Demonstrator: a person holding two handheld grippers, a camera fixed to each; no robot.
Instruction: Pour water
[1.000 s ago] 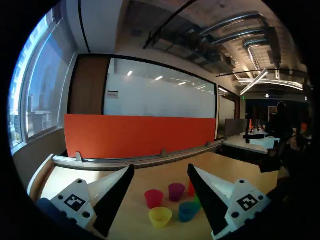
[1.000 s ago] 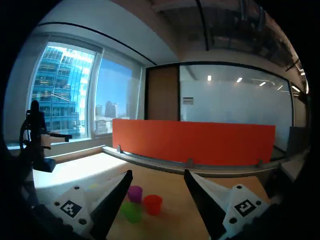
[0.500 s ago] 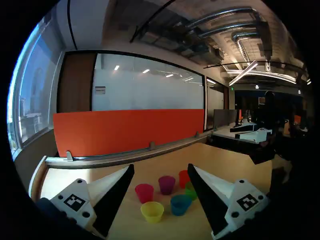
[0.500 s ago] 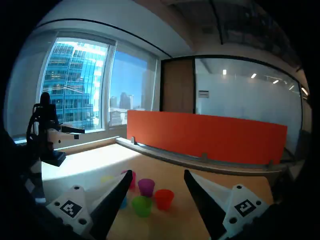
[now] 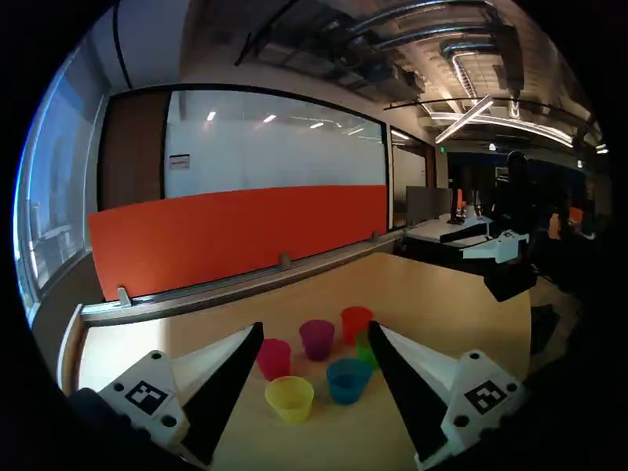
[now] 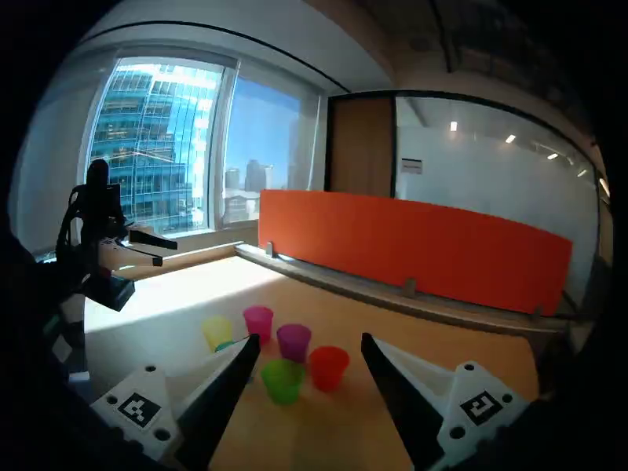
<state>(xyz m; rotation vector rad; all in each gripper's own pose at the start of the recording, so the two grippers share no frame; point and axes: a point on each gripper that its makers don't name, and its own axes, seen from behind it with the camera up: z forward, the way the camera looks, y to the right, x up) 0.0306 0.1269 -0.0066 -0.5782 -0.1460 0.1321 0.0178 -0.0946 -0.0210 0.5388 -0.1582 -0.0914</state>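
**Left gripper view**
- The left gripper is hanging over a light wooden table. Its two fingers are spreading wide and gripping nothing.
- Six small plastic cups are standing upright in a tight cluster on the table, seen through the gap between the fingers.
  - Far row: the pink cup, the purple cup and the red cup are standing in a line.
  - Near row: the yellow cup and the blue cup are sitting closest to the camera.
  - The green cup is peeking out from behind the right-hand finger, just below the red cup.
- An orange partition is running along the far edge of the table.

**Right gripper view**
- The right gripper is hovering above the same table, with its fingers parting widely and nothing between them.
- The purple, red and green cups are showing in the gap, with the green one nearest.
- The pink and yellow cups are standing further left, and the blue cup is mostly hiding behind the left-hand finger.
- The left gripper is hanging well to the left of the cups, in front of a tall window. It is away from the cups and touching none.
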